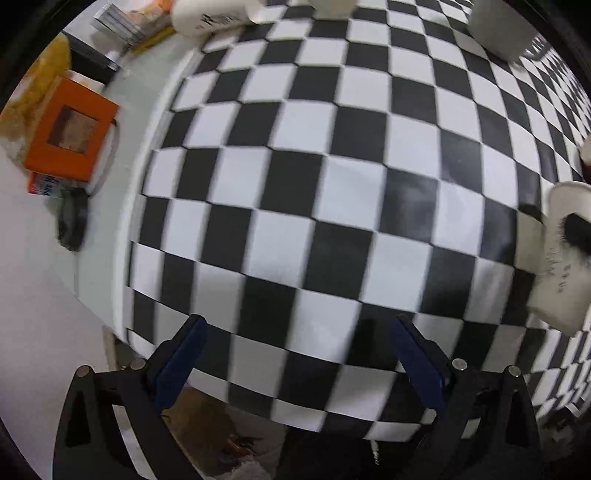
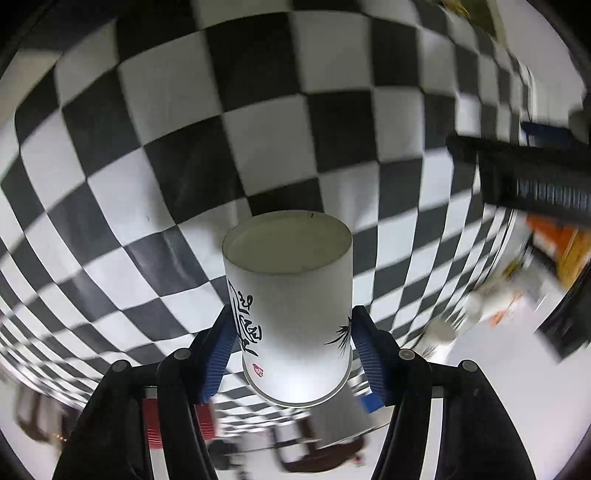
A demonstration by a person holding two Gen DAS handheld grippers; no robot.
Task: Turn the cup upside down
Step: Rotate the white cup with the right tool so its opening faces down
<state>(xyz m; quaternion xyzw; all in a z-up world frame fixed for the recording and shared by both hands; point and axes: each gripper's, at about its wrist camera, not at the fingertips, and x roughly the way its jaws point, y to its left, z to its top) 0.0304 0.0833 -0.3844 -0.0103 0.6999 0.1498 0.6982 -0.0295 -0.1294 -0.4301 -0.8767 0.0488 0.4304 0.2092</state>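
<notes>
In the right wrist view a white paper cup (image 2: 291, 306) with black brush writing sits between my right gripper's (image 2: 293, 332) blue pads, which are shut on its sides. The cup's recessed base points away from the camera and its rolled rim is toward the camera, above the checkered cloth (image 2: 155, 122). In the left wrist view the same cup (image 1: 557, 254) shows at the right edge, tilted. My left gripper (image 1: 297, 326) is open and empty over the near edge of the checkered cloth (image 1: 314, 155). The left gripper's black body shows at the right of the right wrist view (image 2: 532, 177).
Left of the cloth lie an orange box (image 1: 70, 136), a black object (image 1: 72, 221) and stacked items. White containers (image 1: 210, 16) stand at the far edge, another white cup (image 1: 504, 29) at the far right. The table edge and floor lie below the left gripper.
</notes>
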